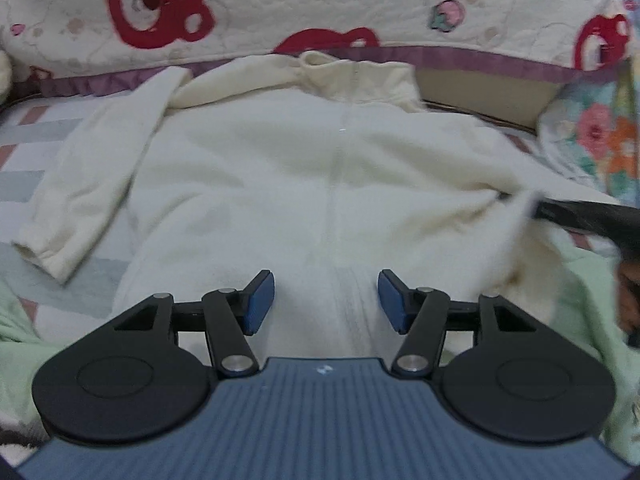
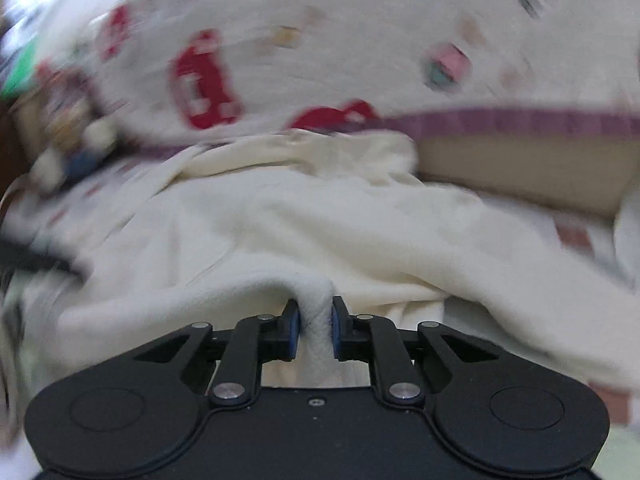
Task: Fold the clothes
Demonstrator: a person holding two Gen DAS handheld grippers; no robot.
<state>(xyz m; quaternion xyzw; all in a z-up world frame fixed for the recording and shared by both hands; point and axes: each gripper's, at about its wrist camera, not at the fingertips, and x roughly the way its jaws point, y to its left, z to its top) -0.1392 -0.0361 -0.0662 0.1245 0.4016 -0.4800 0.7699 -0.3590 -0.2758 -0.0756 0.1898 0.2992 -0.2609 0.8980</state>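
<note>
Lying face-up on the bed (image 1: 60,128), the cream fleece jacket (image 1: 304,168) has its collar toward the far edge, just under the bear-print quilt (image 1: 248,12), and its hem toward the near edge. One sleeve (image 1: 92,184) is spread out flat toward the bed's left side, cuff nearest the viewer. The other side is bunched: the right tool (image 2: 314,330) has its pads pinched on a ridge of fleece, and the cloth drapes away from that pinch in loose folds. Heavy blur in the right wrist view suggests the tool is moving, direction not clear. The left tool (image 1: 326,302) hangs over the hem near the zip line, jaws spread wide, holding nothing. Judged step: carrying the gripped side across the body toward the zip line. To do it well, keep the pinch firm, since thick fleece slips. Lift only enough to clear the layer beneath, then lay the fold parallel to the zip line. The left tool could press down near the centre to stop the whole garment dragging. A green cloth (image 1: 580,300) lies beside the hem at the near edge; keep the fold clear of it.
</note>
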